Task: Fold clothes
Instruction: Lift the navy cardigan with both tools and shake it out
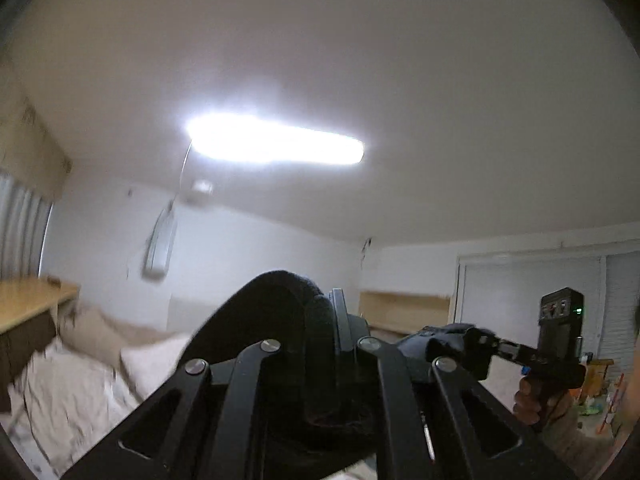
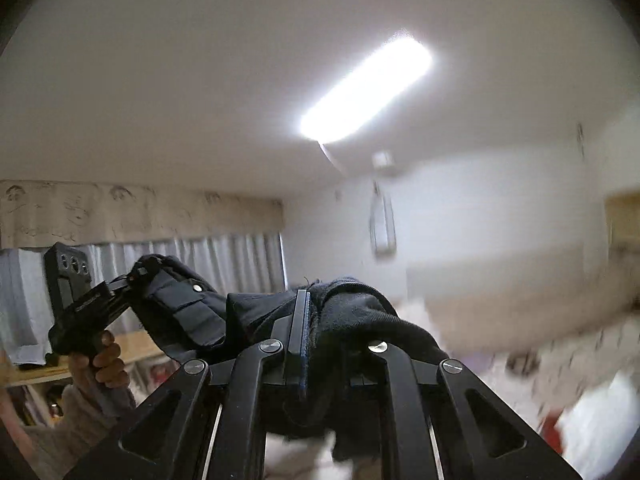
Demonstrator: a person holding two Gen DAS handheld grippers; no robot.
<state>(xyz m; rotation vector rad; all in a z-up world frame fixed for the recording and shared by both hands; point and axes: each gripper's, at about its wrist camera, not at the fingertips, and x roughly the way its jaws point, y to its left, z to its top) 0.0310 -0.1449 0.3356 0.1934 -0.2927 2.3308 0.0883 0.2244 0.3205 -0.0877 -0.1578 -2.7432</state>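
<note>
Dark fabric is the subject here: one dark garment [image 2: 352, 312], seemingly a single piece with a pocket flap and a snap, spans between my two tools, lifted high so that both cameras look out at ceiling and walls. Far below lies the bed [image 1: 80, 392] with its pale crumpled sheets and pillows; that is the largest surface available to me, and I judge it the place where the fold will be laid.

The left hand-held gripper [image 1: 320, 312] is clamped on a thick roll of the cloth, which bulges up over its jaws. The right hand-held gripper [image 2: 310, 316] is likewise pinched shut on a bunched edge, with fabric draped over its right side. In the left wrist view the right tool appears off to the side with the garment stretched toward it; in the right wrist view the person's hand [image 2: 106, 364] holds the left tool's handle.

Risks, as I judge them:
- Both grips hold wads rather than clean corners, so the cloth may hang twisted and lay down crooked.
- The background is smeared, suggesting quick movement; a heavy fabric could slide out of a bunched pinch.
- Cloth covers much of each lens's lower field, so I cannot see the hanging hem, and it may drag or fold under on the bed.
- Uneven tool heights would skew the fold line.
</note>
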